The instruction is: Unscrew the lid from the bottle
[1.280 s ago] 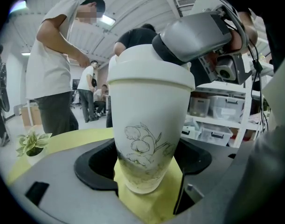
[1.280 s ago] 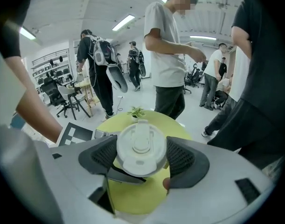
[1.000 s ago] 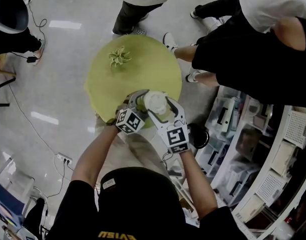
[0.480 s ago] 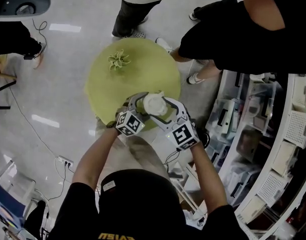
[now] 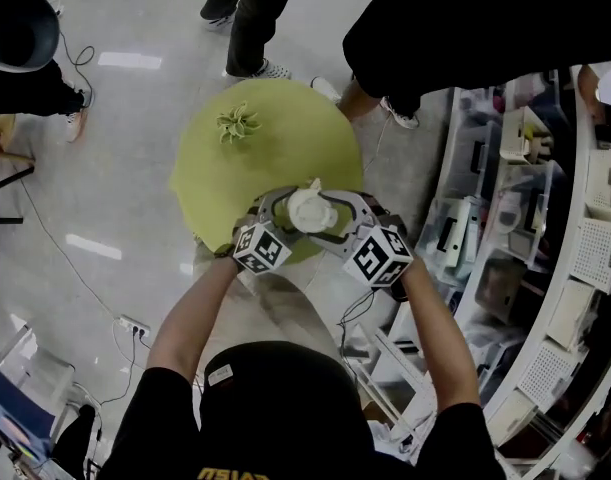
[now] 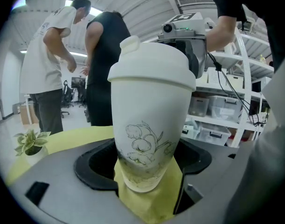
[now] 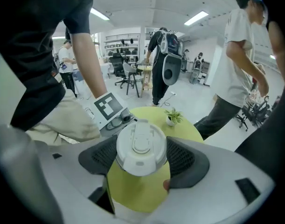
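A frosted white bottle (image 6: 147,139) with a flower drawing stands upright near the front edge of a round yellow-green table (image 5: 235,168). My left gripper (image 6: 144,171) is shut on the bottle's lower body. The white lid (image 7: 141,147) with a flip tab sits on top of the bottle, and my right gripper (image 7: 141,155) is shut on it, its dark pads against the lid's two sides. In the head view both grippers meet round the lid (image 5: 311,209), left gripper (image 5: 295,214) from the left and right gripper (image 5: 325,210) from the right.
A small potted plant (image 5: 238,121) stands at the table's far side. People stand beyond the table (image 5: 255,13) and at the upper right (image 5: 445,38). Shelves with storage bins (image 5: 505,268) run close along the right. Cables lie on the floor at the left (image 5: 55,238).
My right gripper has turned round the lid: its marker cube swung from the near side to the right. The left gripper and the bottle stayed put. The people behind have shifted.
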`<state>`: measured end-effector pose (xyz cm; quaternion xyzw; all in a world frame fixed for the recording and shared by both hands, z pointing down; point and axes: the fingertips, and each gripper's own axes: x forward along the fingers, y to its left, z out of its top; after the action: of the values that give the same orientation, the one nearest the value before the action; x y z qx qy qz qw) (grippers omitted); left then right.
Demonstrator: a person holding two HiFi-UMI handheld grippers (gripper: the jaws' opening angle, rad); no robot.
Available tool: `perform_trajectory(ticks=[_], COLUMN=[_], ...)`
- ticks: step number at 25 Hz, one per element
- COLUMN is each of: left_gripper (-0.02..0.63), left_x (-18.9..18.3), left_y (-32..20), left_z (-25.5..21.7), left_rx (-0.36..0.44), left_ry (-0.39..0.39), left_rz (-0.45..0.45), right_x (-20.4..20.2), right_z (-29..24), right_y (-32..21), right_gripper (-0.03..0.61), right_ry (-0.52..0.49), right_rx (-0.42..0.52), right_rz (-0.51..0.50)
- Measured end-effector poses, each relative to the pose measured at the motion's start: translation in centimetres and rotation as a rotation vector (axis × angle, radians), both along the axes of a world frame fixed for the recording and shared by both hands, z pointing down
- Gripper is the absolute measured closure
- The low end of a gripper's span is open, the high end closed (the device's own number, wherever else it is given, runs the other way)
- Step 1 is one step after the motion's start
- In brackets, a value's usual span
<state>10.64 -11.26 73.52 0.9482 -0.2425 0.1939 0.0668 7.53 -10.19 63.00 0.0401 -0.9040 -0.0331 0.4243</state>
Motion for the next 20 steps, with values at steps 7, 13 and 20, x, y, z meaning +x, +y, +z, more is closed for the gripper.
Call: perform_trajectory(ticks=[7,13,20], left_gripper=[0.224,0.224,0.224], left_x=[-0.1,-0.1,-0.1], left_y=[0.0,0.0,0.0], left_z=[0.2,0.4,0.5], left_rx=[-0.004,-0.003,-0.010], left_ry=[0.000,-0.005,-0.011], left_rz=[-0.003,0.007,0.009], right_x=[-0.3,-0.3,-0.3], right_z=[0.5,0.6,-2.1], right_y=[0.1,0.0,-1.3], right_gripper=[0.245,0.235,0.187], right_ry=[0.033,0.037,-0.186], right_rx=[-0.048,-0.043,-0.072], right_rz=[-0.087,-0.070,0.349])
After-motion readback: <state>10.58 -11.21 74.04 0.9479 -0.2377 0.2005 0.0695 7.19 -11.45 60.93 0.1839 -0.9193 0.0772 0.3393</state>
